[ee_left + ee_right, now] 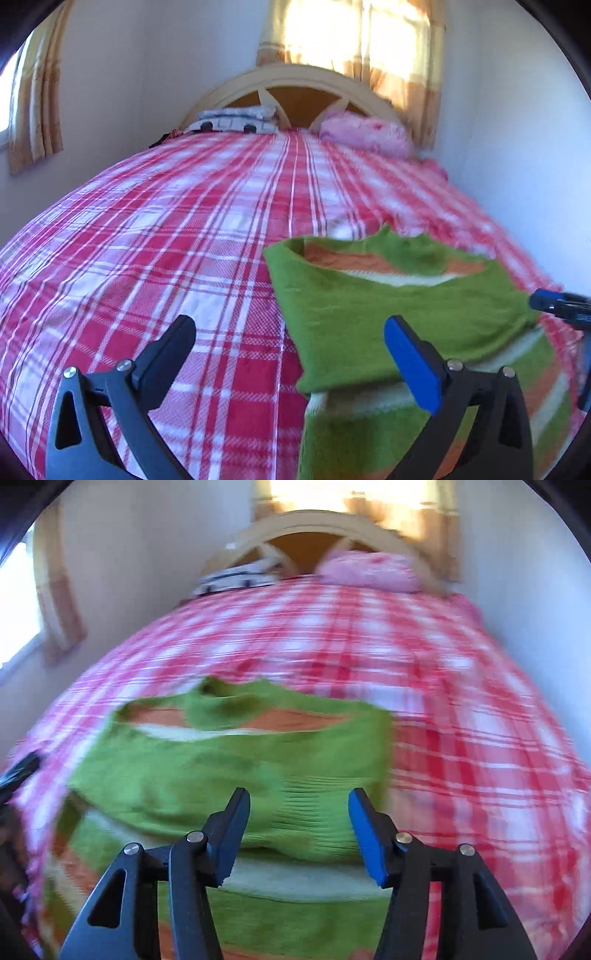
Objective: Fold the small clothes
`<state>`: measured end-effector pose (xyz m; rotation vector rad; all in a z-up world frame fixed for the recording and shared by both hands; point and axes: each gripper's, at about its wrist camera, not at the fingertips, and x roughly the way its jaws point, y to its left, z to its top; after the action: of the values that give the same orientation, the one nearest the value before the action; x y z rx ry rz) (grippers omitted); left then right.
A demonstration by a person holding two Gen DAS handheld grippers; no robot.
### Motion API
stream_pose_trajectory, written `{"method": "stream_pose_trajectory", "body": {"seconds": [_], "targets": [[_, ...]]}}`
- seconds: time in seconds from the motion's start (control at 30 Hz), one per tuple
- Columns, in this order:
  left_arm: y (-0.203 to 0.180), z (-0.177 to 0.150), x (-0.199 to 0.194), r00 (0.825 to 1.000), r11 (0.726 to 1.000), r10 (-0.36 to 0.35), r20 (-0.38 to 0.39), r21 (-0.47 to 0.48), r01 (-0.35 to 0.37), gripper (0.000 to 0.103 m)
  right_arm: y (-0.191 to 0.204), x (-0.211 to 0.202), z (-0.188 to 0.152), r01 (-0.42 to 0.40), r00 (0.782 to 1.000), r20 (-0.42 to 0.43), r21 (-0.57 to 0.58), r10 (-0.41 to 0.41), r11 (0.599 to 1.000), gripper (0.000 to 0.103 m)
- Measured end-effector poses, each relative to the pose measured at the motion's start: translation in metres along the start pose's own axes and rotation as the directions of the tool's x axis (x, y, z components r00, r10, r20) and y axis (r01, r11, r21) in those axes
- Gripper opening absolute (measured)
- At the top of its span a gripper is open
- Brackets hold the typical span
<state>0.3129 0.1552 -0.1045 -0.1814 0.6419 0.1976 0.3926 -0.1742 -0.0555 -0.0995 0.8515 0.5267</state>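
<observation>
We see our left hand-held gripper (290, 345) spread wide, holding nothing, poised low above the plaid bed (147, 229) at the left edge of the green striped garment (388, 314). Our right hand-held gripper (299, 818) is likewise apart and empty, directly over the garment's folded near portion. The garment lies half-folded on the bed, its green top layer doubled over the striped lower part.

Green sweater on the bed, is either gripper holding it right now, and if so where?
Nothing is held. The left gripper and right gripper both have their jaws open above the green sweater, which lies folded on the plaid bedspread.
</observation>
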Motion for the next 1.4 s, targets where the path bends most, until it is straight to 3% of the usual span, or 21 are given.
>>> {"method": "stream_pose_trajectory", "body": {"seconds": [0.17,0.2,0.4,0.5,0.63,0.8,0.9,1.03,1.27,1.4], "targets": [[-0.009,-0.023,0.041,0.985,0.999,0.021,-0.171,0.043,-0.014,0.103,-0.003,0.041,-0.022,-0.001,0.990,-0.139,0.005,0.002,1.000,0.057],[-0.008,-0.026,0.044,0.979,0.999,0.022,-0.200,0.036,-0.015,0.103,-0.005,0.041,-0.027,-0.005,0.993,-0.120,-0.008,0.004,1.000,0.056],[-0.012,-0.027,0.046,0.977,0.998,0.038,-0.212,0.049,-0.029,0.103,-0.001,0.013,-0.028,0.060,0.997,-0.041,-0.041,-0.062,0.997,0.057],[-0.016,-0.027,0.046,0.977,0.997,0.055,-0.208,0.070,-0.042,0.103,-0.001,0.030,-0.035,0.090,0.989,-0.110,-0.078,-0.098,0.993,0.057],[-0.013,-0.028,0.046,0.977,0.997,0.056,-0.208,0.065,-0.043,0.103,-0.008,0.029,-0.037,0.075,0.994,-0.081,-0.033,-0.078,0.997,0.059],[-0.016,-0.033,0.038,0.978,0.996,0.068,-0.195,0.077,-0.054,0.103,0.004,0.016,-0.040,0.108,0.993,-0.040,-0.053,-0.110,0.993,0.059],[-0.017,-0.034,0.036,0.979,0.995,0.068,-0.191,0.079,-0.054,0.103,0.005,0.022,-0.049,0.130,0.989,-0.062,-0.088,-0.135,0.988,0.061],[-0.017,-0.036,0.031,0.980,0.996,0.065,-0.190,0.075,-0.051,0.103,-0.004,0.012,-0.052,0.108,0.993,-0.048,-0.029,-0.109,0.994,0.061],[-0.028,-0.040,0.033,0.975,0.987,0.107,-0.196,0.141,-0.080,0.103,-0.014,0.017,-0.058,0.096,0.992,-0.077,0.012,-0.095,0.995,0.062],[-0.025,-0.040,0.036,0.972,0.990,0.095,-0.215,0.125,-0.069,0.103,-0.012,0.015,-0.060,0.108,0.992,-0.071,0.004,-0.107,0.994,0.062]]}}
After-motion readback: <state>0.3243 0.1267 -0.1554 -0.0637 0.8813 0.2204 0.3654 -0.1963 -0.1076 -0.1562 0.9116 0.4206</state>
